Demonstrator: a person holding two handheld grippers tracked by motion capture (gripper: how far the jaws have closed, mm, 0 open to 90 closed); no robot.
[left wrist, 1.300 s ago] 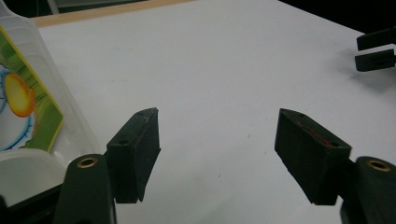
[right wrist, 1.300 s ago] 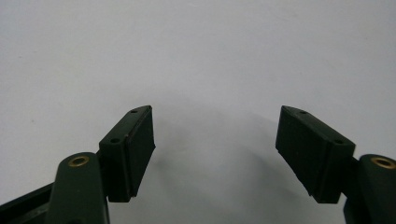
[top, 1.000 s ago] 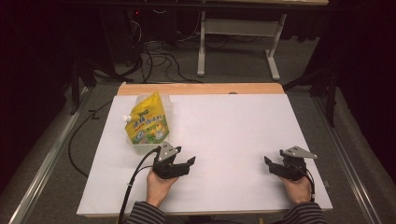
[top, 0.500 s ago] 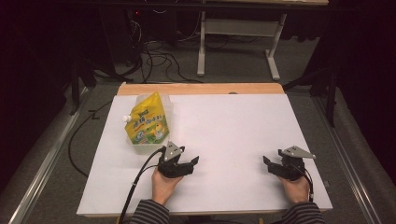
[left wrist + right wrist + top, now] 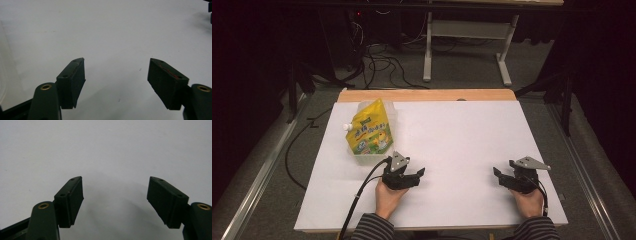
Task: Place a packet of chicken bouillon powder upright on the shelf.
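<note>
High view: the left tool (image 5: 418, 175) rests low on the white desk (image 5: 462, 135), jaws spread and holding nothing, just beside the near corner of a clear container (image 5: 364, 159) in which a yellow pouch (image 5: 368, 131) with a white spout leans, at the desk's left. The right tool (image 5: 499, 177) sits well apart on the right side, jaws likewise spread over bare surface. In the left gripper view the jaws aim across the open desk, away from the pouch, with a faint clear edge at the far left of the frame.

The likely trouble is the reach. The left tool must turn toward the pouch, and a careless swing could knock the light container and slide or tip it. The pouch is soft and glossy; a pinch on its flat face may slip, while a hard squeeze near the spout could push liquid out if the cap is loose.
</note>
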